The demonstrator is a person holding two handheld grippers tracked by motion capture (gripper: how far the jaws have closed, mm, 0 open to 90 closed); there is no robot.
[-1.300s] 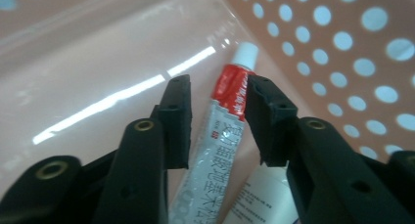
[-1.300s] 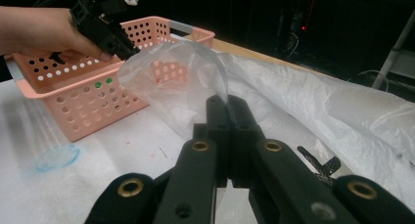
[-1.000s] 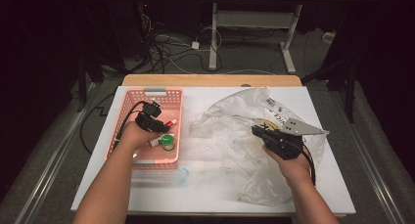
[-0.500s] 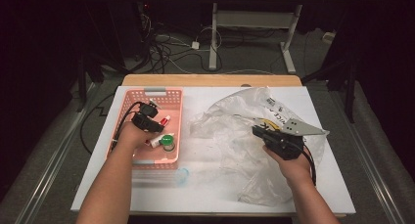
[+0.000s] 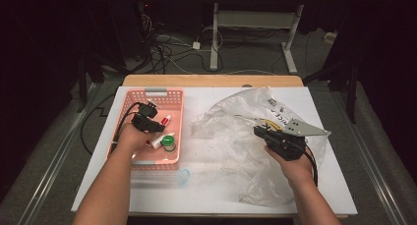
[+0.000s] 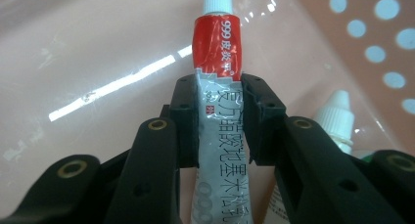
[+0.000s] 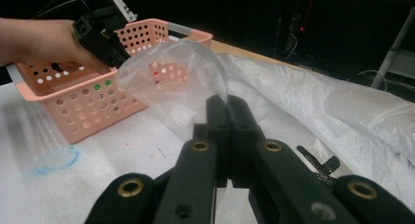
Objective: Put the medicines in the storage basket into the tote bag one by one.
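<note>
Gripping a red-and-silver ointment tube (image 6: 218, 111) inside the pink perforated plastic basket (image 5: 129, 158), the left gripper (image 5: 158, 128) has just closed its fingers on it. The right gripper (image 7: 228, 109) pinches the clear plastic bag (image 5: 236, 131) on the desk. Next, judging by this, lift the tube toward the bag.

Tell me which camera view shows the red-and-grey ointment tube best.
The left gripper view: the tube stands close up between the left claw, print readable, pads pressing its sides. The high view shows it small in the pink basket, mostly under the hand. In the right gripper view I can't make it out.
</note>
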